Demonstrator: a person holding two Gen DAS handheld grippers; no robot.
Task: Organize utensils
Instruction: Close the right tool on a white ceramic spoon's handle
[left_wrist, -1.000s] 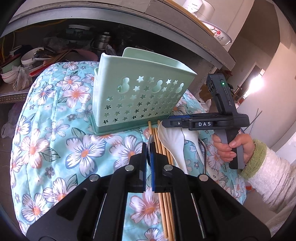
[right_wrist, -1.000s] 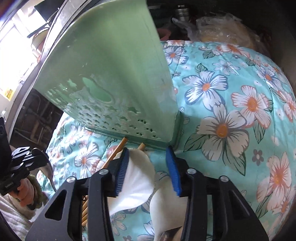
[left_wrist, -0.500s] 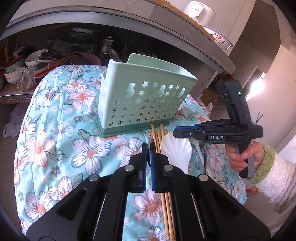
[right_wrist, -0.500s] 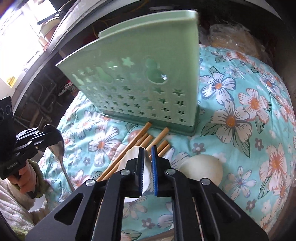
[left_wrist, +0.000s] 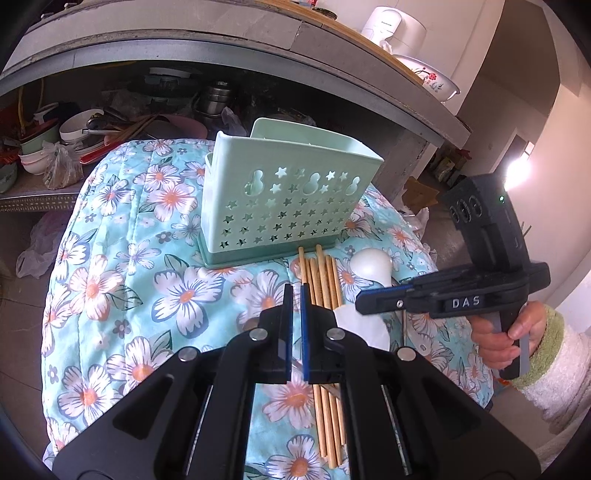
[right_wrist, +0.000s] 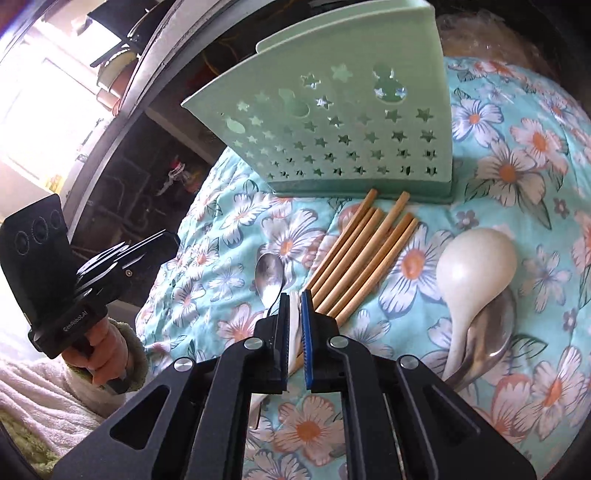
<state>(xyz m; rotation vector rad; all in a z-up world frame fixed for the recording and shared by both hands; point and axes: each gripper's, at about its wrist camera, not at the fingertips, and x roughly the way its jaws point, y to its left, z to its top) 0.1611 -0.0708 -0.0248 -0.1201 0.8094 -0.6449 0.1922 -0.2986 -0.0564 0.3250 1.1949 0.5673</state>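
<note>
Saw the mint-green holder (left_wrist: 288, 199) standing upright on the floral quilt (left_wrist: 147, 258), star cut-outs facing the cameras. Found a bundle of wooden chopsticks (left_wrist: 325, 280) lying just in front of the holder's base, the tips almost touching it.

Noted the right gripper (right_wrist: 293, 295) in front of the holder, at the near end of the chopsticks, pads pinching a white spoon (right_wrist: 294, 317) held edge-on between them. From the left wrist view, saw that same right gripper (left_wrist: 364, 305) side-on, with the white spoon (left_wrist: 364, 328) hanging under its tip.

Found the left gripper (left_wrist: 295, 332) also in front of the holder, just left of the chopsticks, pads pressed nearly together with only a sliver of quilt showing through and nothing seen pinched.

Spotted a small metal spoon (right_wrist: 269, 277) on the quilt in front of the holder, left of the chopsticks. To the right of the chopsticks, noted a round white soup spoon (right_wrist: 476, 266) resting over a large metal spoon (right_wrist: 491, 339).
</note>
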